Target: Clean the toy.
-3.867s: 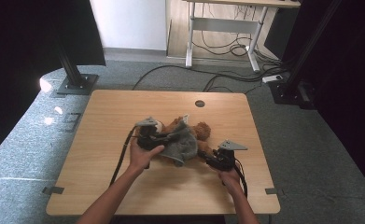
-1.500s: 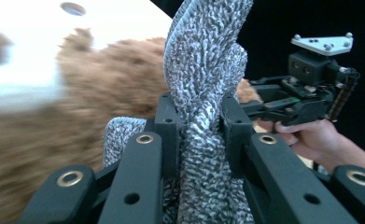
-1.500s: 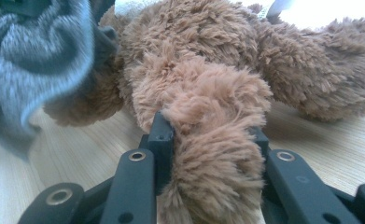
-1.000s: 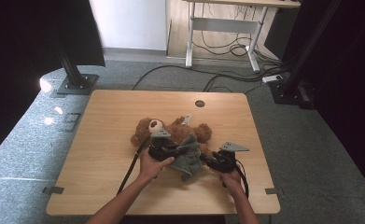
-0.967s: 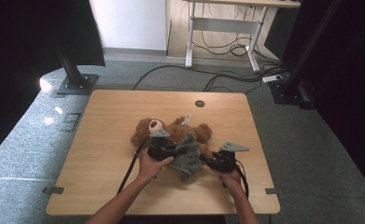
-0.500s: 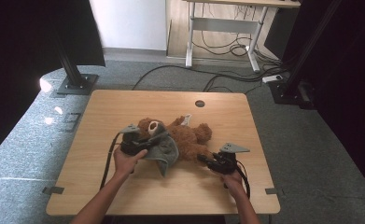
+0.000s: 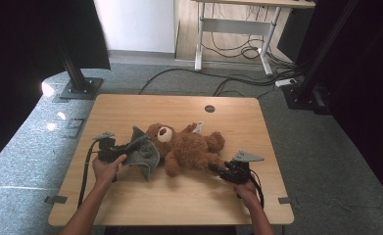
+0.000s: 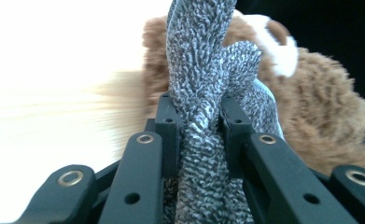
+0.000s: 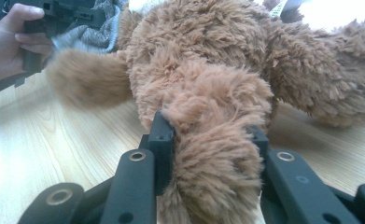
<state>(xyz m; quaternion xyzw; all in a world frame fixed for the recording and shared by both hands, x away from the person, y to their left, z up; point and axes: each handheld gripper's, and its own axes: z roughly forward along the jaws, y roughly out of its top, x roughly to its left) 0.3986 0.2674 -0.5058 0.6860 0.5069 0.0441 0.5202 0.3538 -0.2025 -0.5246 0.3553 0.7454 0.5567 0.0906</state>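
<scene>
Teddy bear (image 7: 191, 147) lies on its back mid-table; my right gripper (image 7: 218, 170) pins a leg while the left gripper (image 7: 125, 148) is clamped on the grey knit garment (image 7: 145, 152), so I judge I'm at the undressing step. Next: pull the garment left w/ leg held. Plenty of bare table (image 7: 130, 205) on the left, edge not close.

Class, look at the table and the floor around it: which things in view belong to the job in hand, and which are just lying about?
In use:
- fluffy brown teddy bear, one leg clamped by the right gripper
- grey knitted garment, clamped by the left gripper

Lying about:
- black cables on the grey carpet
- white desk frame behind
- black stand base beside the wooden table
</scene>
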